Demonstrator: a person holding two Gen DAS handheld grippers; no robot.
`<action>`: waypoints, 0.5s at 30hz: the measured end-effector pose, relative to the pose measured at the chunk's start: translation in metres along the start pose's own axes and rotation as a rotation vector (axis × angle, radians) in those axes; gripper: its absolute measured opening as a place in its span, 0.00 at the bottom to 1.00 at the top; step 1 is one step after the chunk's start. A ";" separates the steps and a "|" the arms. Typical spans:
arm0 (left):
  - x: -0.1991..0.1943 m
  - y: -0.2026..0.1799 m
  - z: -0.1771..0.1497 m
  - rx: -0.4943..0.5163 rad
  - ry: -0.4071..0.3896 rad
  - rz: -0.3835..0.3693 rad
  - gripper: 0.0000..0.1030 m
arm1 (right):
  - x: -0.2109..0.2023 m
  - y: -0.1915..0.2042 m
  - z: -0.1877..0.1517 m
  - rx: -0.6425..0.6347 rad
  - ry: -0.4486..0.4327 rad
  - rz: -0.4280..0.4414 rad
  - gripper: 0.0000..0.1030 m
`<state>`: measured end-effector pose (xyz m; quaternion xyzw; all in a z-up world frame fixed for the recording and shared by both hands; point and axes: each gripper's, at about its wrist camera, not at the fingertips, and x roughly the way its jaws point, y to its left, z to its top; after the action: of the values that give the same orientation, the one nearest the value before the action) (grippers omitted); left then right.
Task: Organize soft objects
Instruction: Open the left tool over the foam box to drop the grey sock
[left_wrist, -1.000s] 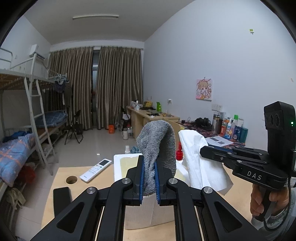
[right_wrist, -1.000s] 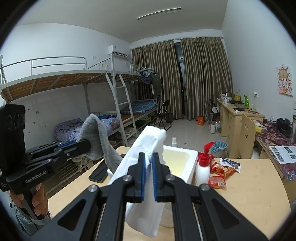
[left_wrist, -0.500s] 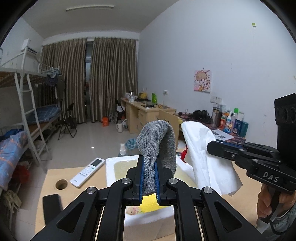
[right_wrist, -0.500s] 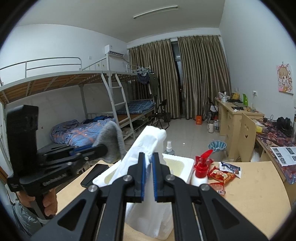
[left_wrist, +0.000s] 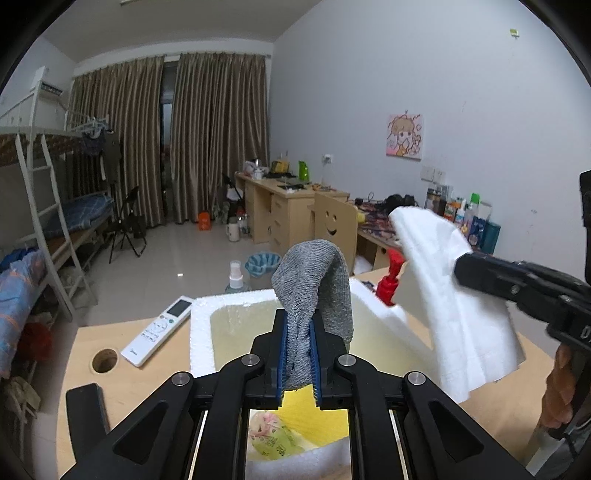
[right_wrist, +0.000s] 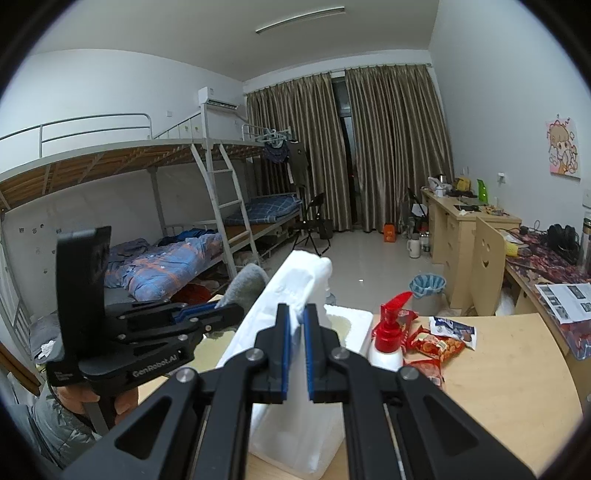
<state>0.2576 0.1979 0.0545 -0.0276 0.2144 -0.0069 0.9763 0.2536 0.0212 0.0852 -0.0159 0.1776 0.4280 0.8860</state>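
My left gripper (left_wrist: 298, 354) is shut on a grey knitted cloth (left_wrist: 316, 280) and holds it over the white foam box (left_wrist: 201, 332). The box holds a yellow sponge (left_wrist: 306, 413) and a printed packet (left_wrist: 271, 439). My right gripper (right_wrist: 296, 332) is shut on a white towel (right_wrist: 295, 284) that hangs over the box's right side; the towel also shows in the left wrist view (left_wrist: 454, 295). The left gripper (right_wrist: 192, 314) and the grey cloth (right_wrist: 245, 282) show at the left of the right wrist view.
On the wooden table (right_wrist: 509, 373) stand a red-pump bottle (right_wrist: 388, 332) and snack packets (right_wrist: 436, 339) right of the box. A white remote (left_wrist: 159, 328), a cable hole (left_wrist: 105, 360) and a black phone (left_wrist: 88, 410) lie left of it.
Both grippers have moved forward and lower toward the foam box with their cloths still held. The box's inside with the yellow sponge has come into view below the left gripper.
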 end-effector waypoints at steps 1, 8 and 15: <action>0.003 0.000 0.000 -0.001 0.008 0.003 0.22 | 0.000 0.000 0.000 0.002 0.001 0.000 0.09; 0.002 0.006 0.000 -0.056 -0.017 0.074 0.96 | 0.001 -0.001 -0.001 0.003 0.003 -0.007 0.09; -0.011 0.011 0.001 -0.074 -0.060 0.106 0.99 | 0.004 0.001 -0.002 0.003 0.009 -0.011 0.09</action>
<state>0.2476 0.2092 0.0593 -0.0524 0.1864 0.0538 0.9796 0.2550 0.0244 0.0824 -0.0174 0.1820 0.4230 0.8875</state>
